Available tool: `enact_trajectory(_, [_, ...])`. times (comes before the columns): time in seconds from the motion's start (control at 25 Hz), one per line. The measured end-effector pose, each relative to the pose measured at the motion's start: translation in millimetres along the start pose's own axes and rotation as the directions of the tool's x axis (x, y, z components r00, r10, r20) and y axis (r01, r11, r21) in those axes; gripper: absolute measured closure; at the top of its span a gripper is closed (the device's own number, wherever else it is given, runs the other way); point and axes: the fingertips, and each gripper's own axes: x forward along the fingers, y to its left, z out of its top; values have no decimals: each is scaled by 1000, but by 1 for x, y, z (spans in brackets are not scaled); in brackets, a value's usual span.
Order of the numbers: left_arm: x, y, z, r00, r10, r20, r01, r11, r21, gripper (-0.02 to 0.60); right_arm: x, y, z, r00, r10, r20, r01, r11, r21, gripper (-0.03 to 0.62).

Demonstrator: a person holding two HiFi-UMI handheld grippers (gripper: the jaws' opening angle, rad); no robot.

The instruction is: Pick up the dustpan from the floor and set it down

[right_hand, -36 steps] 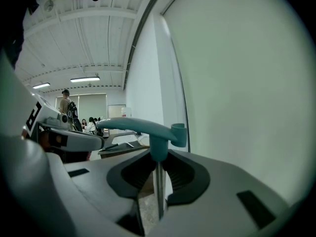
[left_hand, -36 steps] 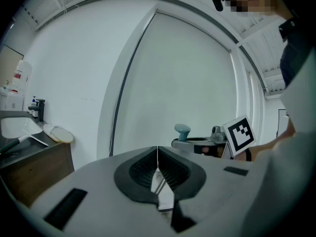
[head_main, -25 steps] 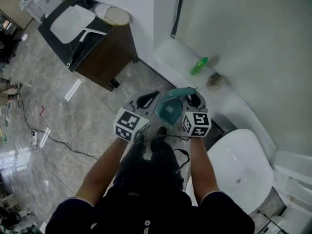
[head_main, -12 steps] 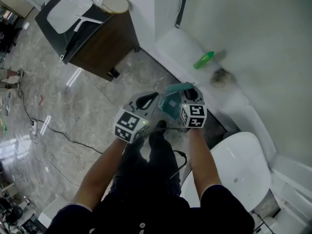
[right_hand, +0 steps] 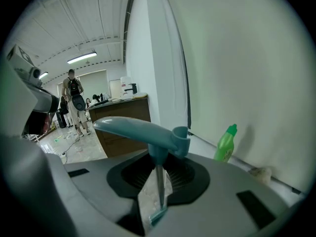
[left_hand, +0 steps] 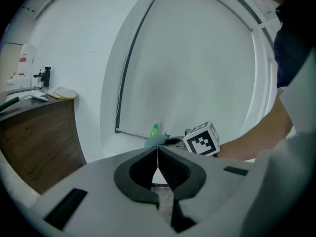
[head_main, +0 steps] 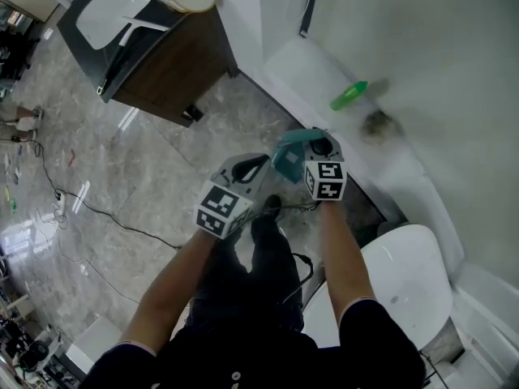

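The teal dustpan [head_main: 290, 154] hangs above the floor in my right gripper [head_main: 319, 147], which is shut on it. In the right gripper view its thin wall [right_hand: 159, 181] stands pinched between the jaws, with the handle [right_hand: 140, 128] sticking out to the left above them. My left gripper [head_main: 248, 168] is beside it on the left, shut with nothing between its jaws; in the left gripper view its tips [left_hand: 157, 154] meet. Past those tips an edge of the dustpan [left_hand: 156, 141] and the right gripper's marker cube [left_hand: 202, 138] show.
A dark wooden cabinet [head_main: 162, 63] stands at the upper left. A white ledge [head_main: 316, 75] along the wall carries a green bottle [head_main: 350, 96] and a brownish lump [head_main: 379, 124]. A white oval basin [head_main: 405, 286] is at the lower right. A cable [head_main: 105, 217] lies on the marble floor.
Both grippers have sunk toward the floor, the right one still carrying the dustpan. Their jaws have kept the same stance.
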Motion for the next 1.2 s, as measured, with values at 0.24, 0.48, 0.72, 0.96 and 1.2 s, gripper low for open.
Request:
enact_trajectory(0.24, [12, 11, -6, 1000, 27, -14, -27, 999, -20, 567, 31, -3, 1, 1000, 19, 1, -19, 1000, -4, 500])
enact_trajectory(0.48, [18, 25, -5, 999, 52, -14, -52, 998, -31, 567, 63, -8, 3, 1000, 17, -10, -17, 1000, -2, 500])
enact_trajectory(0.72, [17, 40, -12, 997, 79, -23, -80, 996, -47, 568, 93, -4, 5, 1000, 18, -3, -18, 1000, -12, 500])
enact_trajectory(0.96, [14, 42, -13, 995, 83, -46, -85, 996, -39, 568, 112, 4, 8, 999, 32, -12, -32, 999, -26, 500])
enact_trajectory(1.2, [11, 48, -14, 994, 102, -43, -105, 992, -63, 567, 127, 0, 15, 1000, 20, 6, -20, 1000, -15, 500])
